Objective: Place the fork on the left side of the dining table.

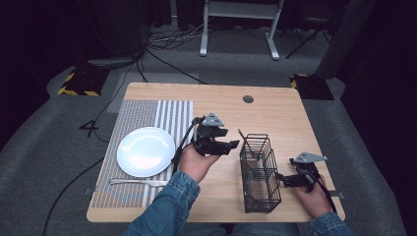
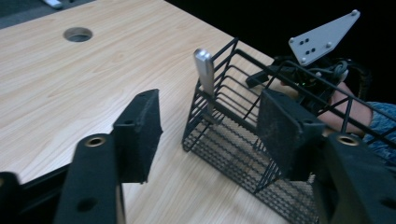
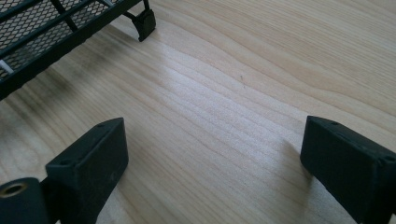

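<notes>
While the caddy (image 1: 259, 173) is sitting right of table centre, you're holding the left gripper (image 1: 235, 144) at its 10 o'clock, jaws spread wide and gripping nothing. In the left gripper view the utensil handle (image 2: 204, 70) is sticking up from the caddy's far corner, ahead of and between the open pads (image 2: 140, 133), not touched yet. One piece, looks like a fork (image 1: 139, 182), is lying on the placemat (image 1: 147, 114) at the plate's (image 1: 146, 151) 6 o'clock. Your right gripper (image 1: 281, 179) is hovering at the caddy's 3 o'clock, jaws also apart and empty, just beside the wire wall; contact can't be told.

Judging by this, you're unloading cutlery to set the place, and the step in hand is reaching for the next utensil. The next move calls for bringing the left pads around the handle tip, closing firmly, lifting straight up clear of the wires. Steadying the caddy with the right would help.
</notes>
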The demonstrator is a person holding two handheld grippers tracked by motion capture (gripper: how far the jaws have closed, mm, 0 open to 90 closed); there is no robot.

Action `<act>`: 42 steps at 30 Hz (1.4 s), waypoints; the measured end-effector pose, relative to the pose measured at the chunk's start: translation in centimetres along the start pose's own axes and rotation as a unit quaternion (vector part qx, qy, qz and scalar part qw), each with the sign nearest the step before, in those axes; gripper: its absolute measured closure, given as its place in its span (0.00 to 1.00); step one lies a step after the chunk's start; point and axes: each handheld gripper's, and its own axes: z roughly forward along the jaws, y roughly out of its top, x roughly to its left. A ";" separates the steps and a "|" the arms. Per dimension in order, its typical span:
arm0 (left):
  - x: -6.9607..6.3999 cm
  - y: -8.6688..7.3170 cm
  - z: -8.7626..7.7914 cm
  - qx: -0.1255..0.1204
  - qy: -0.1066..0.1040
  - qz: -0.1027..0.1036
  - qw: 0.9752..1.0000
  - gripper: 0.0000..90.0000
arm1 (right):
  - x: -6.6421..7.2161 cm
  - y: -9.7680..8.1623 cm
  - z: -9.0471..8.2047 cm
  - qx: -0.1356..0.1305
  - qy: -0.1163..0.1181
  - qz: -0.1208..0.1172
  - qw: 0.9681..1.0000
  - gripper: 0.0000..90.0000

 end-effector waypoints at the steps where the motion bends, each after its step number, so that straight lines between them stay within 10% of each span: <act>1: -0.1 0.1 0.2 0.000 0.004 0.002 1.000 0.49 | 0.0 0.0 0.0 0.000 0.000 0.000 1.000 0.08; 17: -0.4 1.2 3.0 0.008 0.012 0.003 1.000 0.77 | 0.0 0.0 0.0 0.000 0.000 0.000 1.000 0.09; 42: -2.0 4.8 -0.9 0.014 -0.019 0.028 0.999 0.95 | 0.0 0.0 0.0 -0.001 0.000 0.001 1.000 0.09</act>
